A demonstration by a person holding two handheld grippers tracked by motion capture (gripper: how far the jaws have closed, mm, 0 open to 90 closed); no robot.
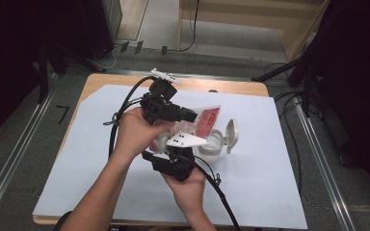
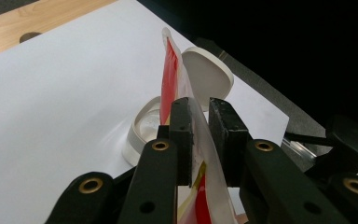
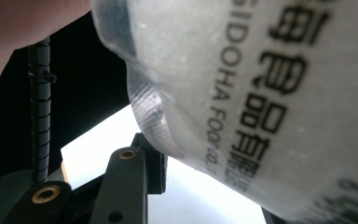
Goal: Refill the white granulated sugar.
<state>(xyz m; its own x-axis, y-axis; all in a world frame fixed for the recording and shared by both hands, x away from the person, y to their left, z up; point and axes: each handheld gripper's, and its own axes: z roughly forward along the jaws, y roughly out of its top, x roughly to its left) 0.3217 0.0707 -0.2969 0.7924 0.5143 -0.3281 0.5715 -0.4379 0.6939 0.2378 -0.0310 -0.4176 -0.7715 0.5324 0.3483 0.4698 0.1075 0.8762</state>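
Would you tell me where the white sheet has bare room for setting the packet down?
The white sheet lies bare right of the open-lidded tub and along its left part, beside the left forearm. The middle is crowded: both grippers hold the red-and-clear packet above the tub.

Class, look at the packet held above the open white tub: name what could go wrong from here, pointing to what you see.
1. The left gripper pinches only the thin packet film, so it might slip or tear.
2. The packet hangs beside the tub, not squarely over it; contents may spill onto the white sheet.
3. The right gripper crowds the tub and could knock its raised lid.
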